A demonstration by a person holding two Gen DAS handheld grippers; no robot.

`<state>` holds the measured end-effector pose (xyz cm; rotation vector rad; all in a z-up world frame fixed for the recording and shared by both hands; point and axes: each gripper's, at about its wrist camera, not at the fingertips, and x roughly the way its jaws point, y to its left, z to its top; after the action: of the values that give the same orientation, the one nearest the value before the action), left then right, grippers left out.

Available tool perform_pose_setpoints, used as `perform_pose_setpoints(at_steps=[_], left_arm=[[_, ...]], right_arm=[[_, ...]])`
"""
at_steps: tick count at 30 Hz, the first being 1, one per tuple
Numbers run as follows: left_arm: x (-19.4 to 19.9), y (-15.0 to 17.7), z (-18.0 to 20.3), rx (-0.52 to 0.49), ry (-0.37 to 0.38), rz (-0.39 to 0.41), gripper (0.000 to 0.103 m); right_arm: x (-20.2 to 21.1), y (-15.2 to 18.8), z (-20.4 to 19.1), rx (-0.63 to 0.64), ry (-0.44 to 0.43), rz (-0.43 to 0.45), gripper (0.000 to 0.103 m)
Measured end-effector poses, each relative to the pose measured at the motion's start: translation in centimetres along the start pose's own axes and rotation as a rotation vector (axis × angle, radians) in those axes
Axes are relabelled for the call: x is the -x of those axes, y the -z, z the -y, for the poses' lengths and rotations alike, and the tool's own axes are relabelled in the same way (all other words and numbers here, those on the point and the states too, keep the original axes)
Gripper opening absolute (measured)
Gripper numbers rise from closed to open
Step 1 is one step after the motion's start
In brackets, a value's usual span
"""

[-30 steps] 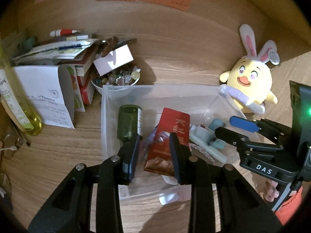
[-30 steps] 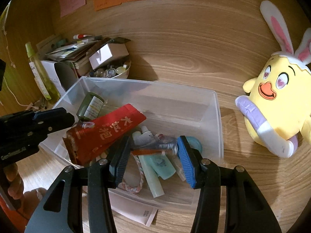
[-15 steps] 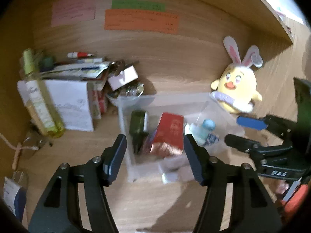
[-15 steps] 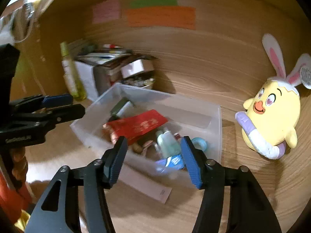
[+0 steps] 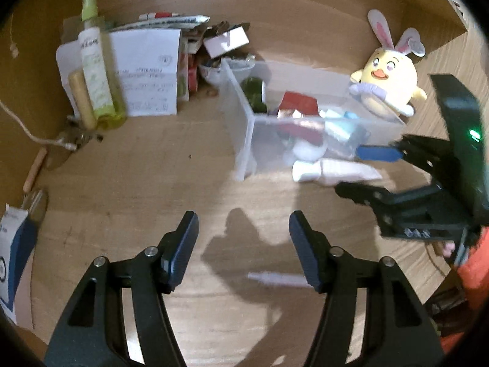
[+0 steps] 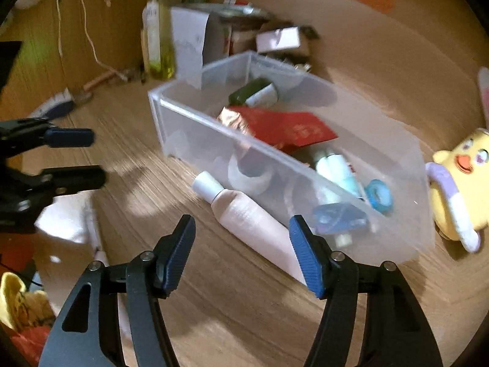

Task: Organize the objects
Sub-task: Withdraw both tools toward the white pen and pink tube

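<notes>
A clear plastic bin (image 5: 244, 128) (image 6: 195, 134) stands on the wooden desk. It holds a dark green bottle (image 6: 253, 91), a red packet (image 6: 287, 128), pale blue tubes (image 6: 333, 168) and a blue ring (image 6: 379, 195). A pale pink tube with a white cap (image 6: 247, 217) (image 5: 333, 171) lies on the desk against the bin's near wall. My left gripper (image 5: 243, 244) is open and empty, above bare desk. My right gripper (image 6: 243, 250) is open and empty, just short of the pink tube.
A yellow bunny plush (image 5: 388, 82) (image 6: 458, 183) sits right of the bin. A green spray bottle (image 5: 94, 61), papers and boxes (image 5: 146, 70) and a bowl (image 5: 211, 70) stand at the back left. A small white stick (image 5: 275, 278) lies on the desk.
Both grippers have pulled back from above the bin and stand further from it. The left gripper's jaws have opened wider. The pink tube in front of the bin has come into view.
</notes>
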<state>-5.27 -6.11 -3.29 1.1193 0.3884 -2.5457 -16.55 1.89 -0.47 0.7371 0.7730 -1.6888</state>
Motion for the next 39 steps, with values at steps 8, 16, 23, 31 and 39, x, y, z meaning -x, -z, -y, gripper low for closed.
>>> perform_pose_setpoints(at_steps=[8, 16, 23, 31, 39], left_arm=[[0.5, 1.8, 0.9, -0.051, 0.044, -0.014, 0.062], [1.2, 4.1, 1.8, -0.104, 0.084, -0.056, 0.067], [0.1, 4.4, 3.1, -0.205, 0.060, -0.095, 0.069], [-1.4, 3.3, 5.2, -0.321, 0.075, -0.094, 0.074], [-3.0, 1.8, 6.1, -0.351, 0.095, -0.096, 0.074]], right_arm=[[-2.1, 0.1, 0.5, 0.013, -0.002, -0.066, 0.061], [-1.8, 0.4, 0.3, 0.035, 0.030, -0.091, 0.045], [-0.5, 1.0, 1.0, -0.001, -0.061, -0.111, 0.044], [0.0, 1.3, 1.4, 0.006, -0.060, -0.095, 0.053], [-1.9, 0.8, 1.0, 0.081, -0.051, -0.123, 0.066]])
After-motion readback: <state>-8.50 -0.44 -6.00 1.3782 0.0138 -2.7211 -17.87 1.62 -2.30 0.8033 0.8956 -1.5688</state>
